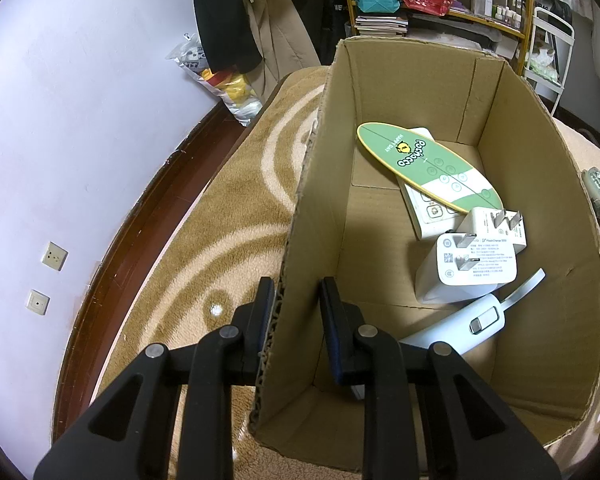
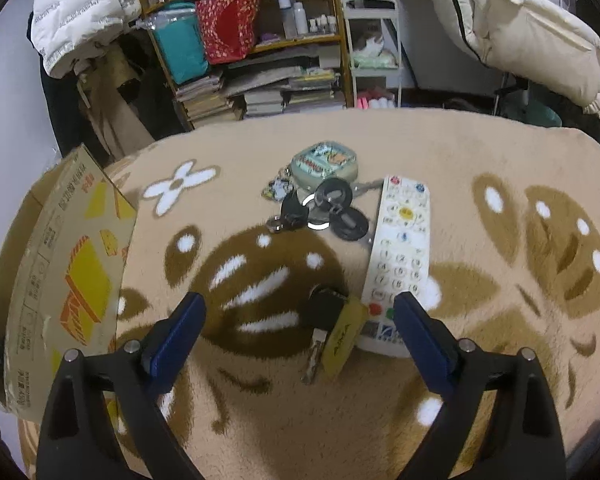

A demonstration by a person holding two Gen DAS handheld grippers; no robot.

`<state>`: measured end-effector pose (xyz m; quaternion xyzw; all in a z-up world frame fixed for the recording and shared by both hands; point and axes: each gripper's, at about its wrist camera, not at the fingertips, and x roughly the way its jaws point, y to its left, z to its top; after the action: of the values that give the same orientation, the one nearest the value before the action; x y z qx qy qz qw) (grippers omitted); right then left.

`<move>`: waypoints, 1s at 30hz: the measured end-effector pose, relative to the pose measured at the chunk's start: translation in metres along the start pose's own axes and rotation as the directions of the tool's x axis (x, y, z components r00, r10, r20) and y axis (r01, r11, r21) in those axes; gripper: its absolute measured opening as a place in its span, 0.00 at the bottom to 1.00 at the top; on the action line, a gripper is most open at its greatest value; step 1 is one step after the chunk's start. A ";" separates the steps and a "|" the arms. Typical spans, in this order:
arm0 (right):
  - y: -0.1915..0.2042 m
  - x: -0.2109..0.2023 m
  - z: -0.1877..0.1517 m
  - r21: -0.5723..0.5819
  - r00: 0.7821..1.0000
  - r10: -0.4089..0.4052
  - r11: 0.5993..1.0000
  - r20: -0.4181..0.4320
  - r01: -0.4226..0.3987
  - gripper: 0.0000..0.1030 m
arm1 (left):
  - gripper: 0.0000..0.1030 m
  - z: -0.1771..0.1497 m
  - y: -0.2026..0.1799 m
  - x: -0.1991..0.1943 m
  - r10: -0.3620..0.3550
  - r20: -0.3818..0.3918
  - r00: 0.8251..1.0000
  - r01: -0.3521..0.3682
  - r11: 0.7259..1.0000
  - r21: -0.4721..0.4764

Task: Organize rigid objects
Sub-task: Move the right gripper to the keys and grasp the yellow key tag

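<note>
Key [image 2: 323, 326] between spread right tool [image 2: 300, 320] fingers; left tool [image 1: 296, 300] straddles box wall [image 1: 300, 240].

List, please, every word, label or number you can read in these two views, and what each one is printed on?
"Pochacco": green oval board in the cardboard box.
"HAPPY DAY": same board.
"FlashCharge": white charger; its finer print is too small to read.
White remote: digits on the number keys, partly blurred; bottom logo unreadable.
Box outer wall: printed text too distorted to read.
Yellow key tag: marking blurred.
</note>
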<state>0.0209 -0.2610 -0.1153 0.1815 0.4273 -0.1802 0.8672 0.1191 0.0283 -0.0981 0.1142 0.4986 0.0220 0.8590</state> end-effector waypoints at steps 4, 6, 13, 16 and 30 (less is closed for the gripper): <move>-0.001 0.009 -0.003 0.005 0.999 0.001 1.000 -0.038 0.000 0.78 | 0.22 0.000 0.000 0.000 0.000 0.000 1.000 0.000 1.000 -0.001; -0.001 0.011 -0.005 0.014 0.999 0.001 1.000 -0.050 0.000 0.68 | 0.22 0.000 0.000 0.000 0.001 0.000 1.000 -0.001 1.000 0.000; 0.002 0.013 -0.005 0.015 0.998 0.027 1.000 -0.060 -0.026 0.37 | 0.22 0.000 0.000 0.000 0.001 -0.001 1.000 -0.001 1.000 0.000; 0.006 0.014 -0.006 -0.002 0.998 0.028 1.000 -0.060 -0.028 0.18 | 0.22 0.000 0.000 0.000 0.000 -0.001 1.000 0.000 1.000 0.000; 0.025 0.001 -0.001 -0.080 0.999 0.033 0.996 0.028 -0.031 0.04 | 0.22 0.000 0.000 0.000 0.002 0.000 1.000 -0.002 1.000 0.002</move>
<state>0.0327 -0.2393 -0.1128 0.1512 0.4185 -0.1518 0.8826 0.1187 0.0282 -0.0984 0.1153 0.4987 0.0223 0.8588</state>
